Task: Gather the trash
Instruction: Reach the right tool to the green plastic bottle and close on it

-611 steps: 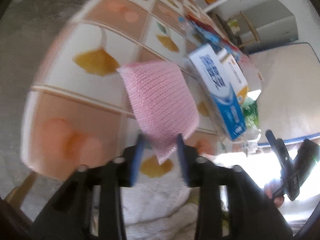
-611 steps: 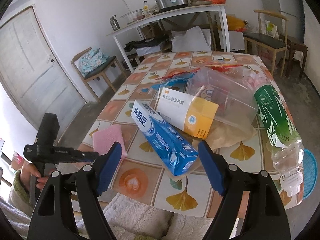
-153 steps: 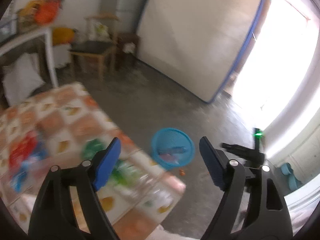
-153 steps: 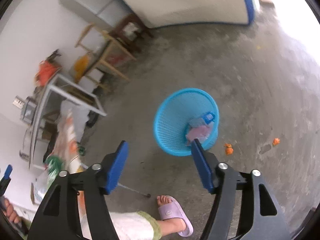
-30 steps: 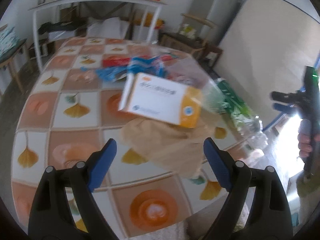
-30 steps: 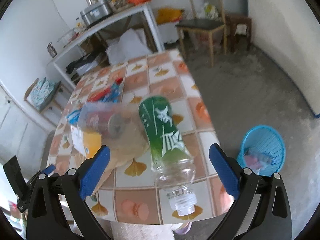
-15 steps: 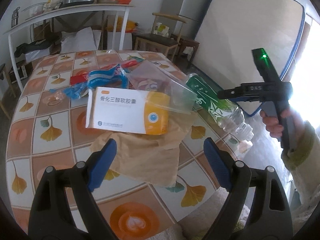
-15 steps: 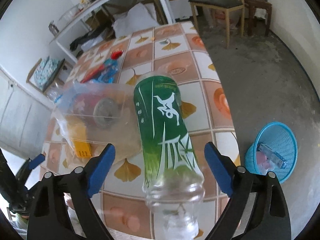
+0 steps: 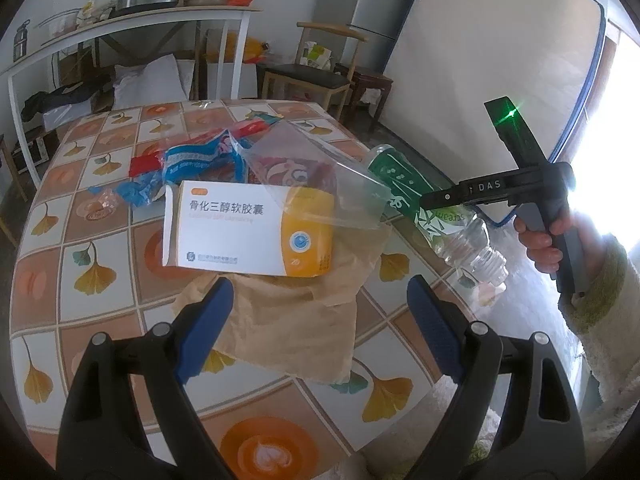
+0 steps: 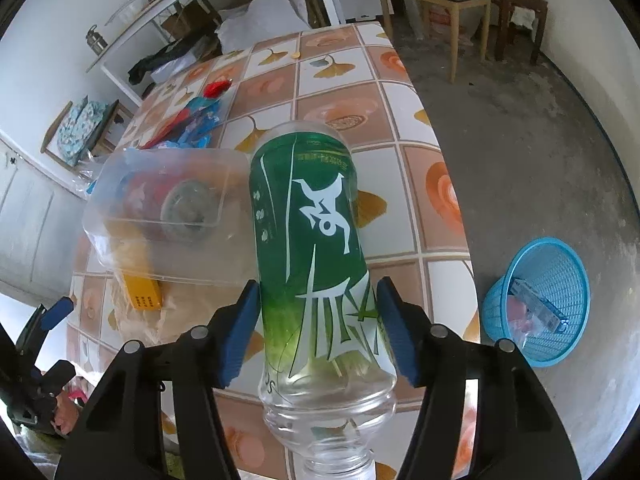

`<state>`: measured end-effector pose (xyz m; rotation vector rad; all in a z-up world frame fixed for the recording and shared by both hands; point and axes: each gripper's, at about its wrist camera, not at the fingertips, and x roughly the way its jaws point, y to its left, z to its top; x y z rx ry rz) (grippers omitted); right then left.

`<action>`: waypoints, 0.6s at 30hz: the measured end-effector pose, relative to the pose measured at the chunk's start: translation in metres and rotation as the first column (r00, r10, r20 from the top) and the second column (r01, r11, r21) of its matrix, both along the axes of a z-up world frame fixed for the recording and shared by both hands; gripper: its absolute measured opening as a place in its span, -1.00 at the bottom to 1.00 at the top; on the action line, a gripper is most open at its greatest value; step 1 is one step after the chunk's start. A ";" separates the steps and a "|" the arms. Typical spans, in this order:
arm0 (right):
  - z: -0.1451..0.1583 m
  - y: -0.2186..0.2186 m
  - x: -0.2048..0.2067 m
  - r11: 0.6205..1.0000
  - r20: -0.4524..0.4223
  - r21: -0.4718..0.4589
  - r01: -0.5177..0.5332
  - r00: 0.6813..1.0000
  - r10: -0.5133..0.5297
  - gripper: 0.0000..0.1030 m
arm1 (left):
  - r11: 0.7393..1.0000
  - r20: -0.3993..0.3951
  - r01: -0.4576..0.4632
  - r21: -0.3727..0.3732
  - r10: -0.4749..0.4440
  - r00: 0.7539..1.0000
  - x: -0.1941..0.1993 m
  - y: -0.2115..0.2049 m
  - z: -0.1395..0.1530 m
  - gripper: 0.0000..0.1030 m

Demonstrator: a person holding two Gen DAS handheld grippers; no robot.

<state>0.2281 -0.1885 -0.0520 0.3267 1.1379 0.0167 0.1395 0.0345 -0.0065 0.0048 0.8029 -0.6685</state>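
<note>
- The worktop, tiled in a leaf pattern, carries the clutter along the edge nearest the person.
- A blue basket stands on the floor well beyond the worktop's right edge, already with some trash in it.
- The green-labelled bottle lies on its side at the worktop's right edge, its clear neck poking out past the near edge toward the person.
- A clear plastic container lies just beside the bottle, over a white and orange box and a crumpled brown bag.
- The right hand-held gripper straddles the bottle's lower label; its jaws have just been closing and the blue pads look to be right at the bottle's sides, though I can't say they are pressing firmly.
- The left hand-held gripper hangs wide and empty above the brown bag.
- My worry: the bottle is round, slick and thin-walled, so a squeeze off its middle line could make it roll or squirt out, off the edge onto the floor.
- It could also buckle and slip on the lift, and a sweep of its base might drag the clear container along.
</note>
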 end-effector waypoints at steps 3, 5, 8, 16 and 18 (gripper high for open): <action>0.000 -0.002 -0.005 1.000 -0.001 0.008 0.025 1.000 -0.025 0.13 | 1.000 0.003 0.011 -0.003 -0.011 1.000 0.003 -0.003 0.002 0.64; 0.000 -0.005 -0.010 0.999 -0.003 0.021 0.046 0.999 -0.046 0.13 | 1.000 0.001 0.023 -0.008 -0.023 1.000 0.004 -0.005 0.003 0.64; -0.001 -0.009 -0.017 0.997 -0.003 0.038 0.070 0.998 -0.070 0.13 | 0.999 0.008 0.050 -0.009 -0.050 0.999 0.007 -0.010 0.009 0.64; -0.002 -0.016 -0.032 0.992 0.011 0.075 0.101 0.995 -0.102 0.13 | 0.972 0.073 0.234 0.021 -0.235 0.969 0.037 -0.042 0.054 0.77; -0.003 -0.019 -0.034 0.991 0.016 0.089 0.103 0.994 -0.105 0.13 | 0.948 0.072 0.315 0.049 -0.318 0.945 0.048 -0.056 0.063 0.81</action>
